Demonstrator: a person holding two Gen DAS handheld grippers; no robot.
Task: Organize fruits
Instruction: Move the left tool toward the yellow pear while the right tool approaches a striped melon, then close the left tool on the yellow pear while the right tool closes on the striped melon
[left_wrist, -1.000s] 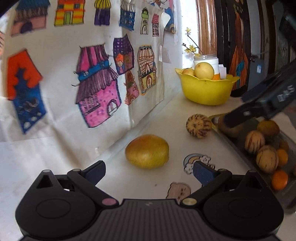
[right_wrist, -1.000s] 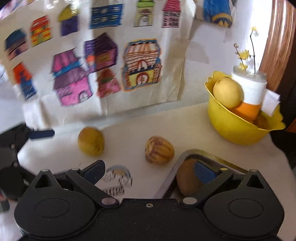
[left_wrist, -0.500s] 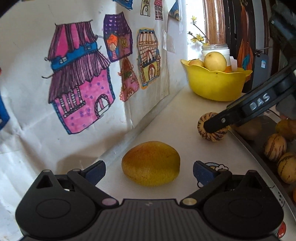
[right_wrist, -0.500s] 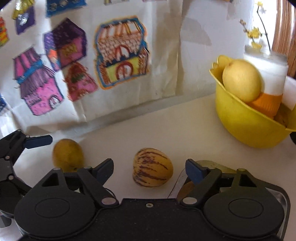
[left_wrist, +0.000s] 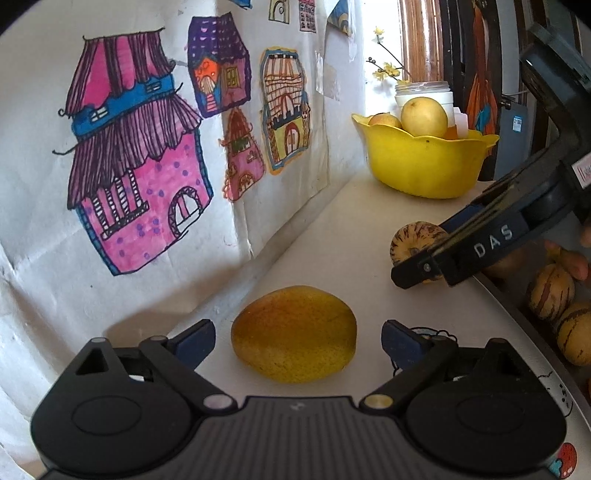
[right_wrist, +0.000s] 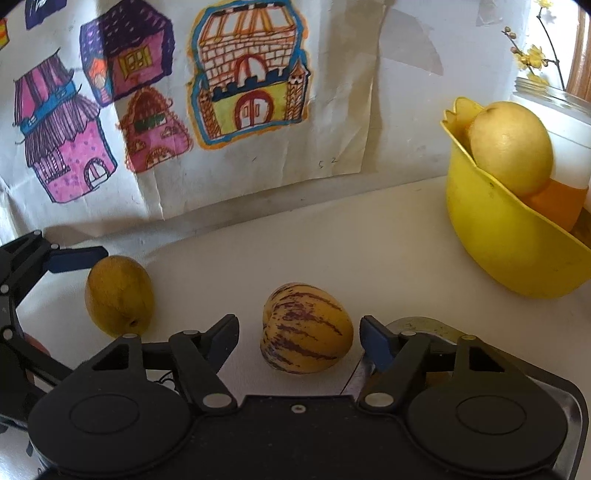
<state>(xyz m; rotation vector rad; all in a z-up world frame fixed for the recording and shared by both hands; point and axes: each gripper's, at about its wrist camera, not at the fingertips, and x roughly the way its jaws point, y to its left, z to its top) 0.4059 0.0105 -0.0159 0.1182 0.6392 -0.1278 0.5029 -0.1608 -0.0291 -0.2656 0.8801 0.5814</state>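
Yellow-orange and smooth, the oval mango-like fruit (left_wrist: 293, 334) lies on the white tabletop (left_wrist: 332, 236) close to the paper backdrop of painted houses (left_wrist: 140, 155). The left gripper (left_wrist: 295, 338) has it between its blue pads (left_wrist: 194, 338), jaws spread wide and just beginning to close, with clear gaps on both sides, so nothing is pinched yet. A little further along the table, the right gripper (right_wrist: 298, 336) straddles the round cream fruit with purple stripes (right_wrist: 306, 328). Its jaws are closing too and the pads sit near the skin, though a sliver of table shows on each side; I would not call that a grip.

As for progress, some sorting looks done. The yellow scalloped plastic bowl (left_wrist: 424, 166) at the far end already holds pale round fruit, and the metal tray (left_wrist: 517, 317) on the right carries several striped fruits and small orange ones. These two loose pieces seem to be what is left on the bare table. Each has yet to be clamped, lifted and carried, probably the striped one to the tray beside it.
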